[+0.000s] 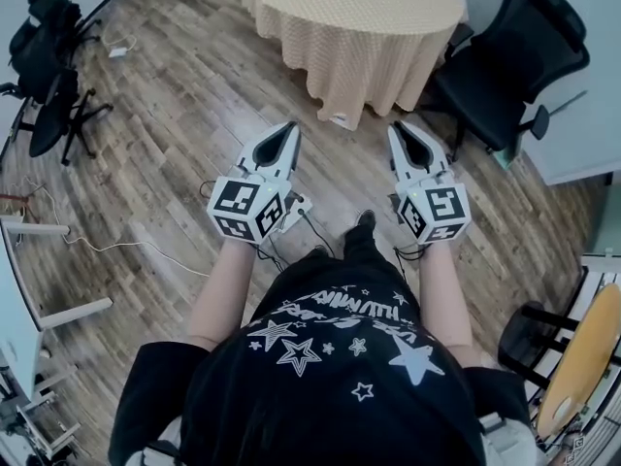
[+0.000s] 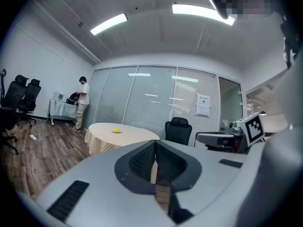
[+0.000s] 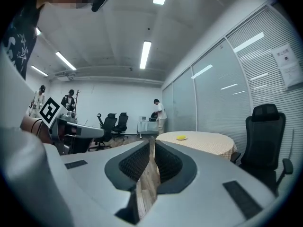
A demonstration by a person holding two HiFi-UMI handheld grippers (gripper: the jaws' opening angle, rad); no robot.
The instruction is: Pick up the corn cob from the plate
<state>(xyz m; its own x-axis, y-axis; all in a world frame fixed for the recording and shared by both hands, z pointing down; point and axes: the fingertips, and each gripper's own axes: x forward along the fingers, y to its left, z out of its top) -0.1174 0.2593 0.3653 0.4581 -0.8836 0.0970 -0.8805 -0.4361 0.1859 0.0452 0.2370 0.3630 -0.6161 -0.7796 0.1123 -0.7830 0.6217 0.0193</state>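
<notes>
Head view is showing the person holding both grippers out over the wooden floor, pointing toward the upper middle of the frame. There a round counter with a pale checked cloth is standing. The left gripper is sitting left of centre, and its jaws are clenched tip to tip, grasping nothing. The right gripper is sitting right of centre. Its jaws are also standing together except for a thin slit, with only floor showing through it.

The corn cob is showing only as a small yellow spot, lying on a plate on the counter top, well apart from both grippers. A black office chair is standing at the upper right, just beside the counter. In the left gripper view a person in a white shirt is standing far off at the left.
</notes>
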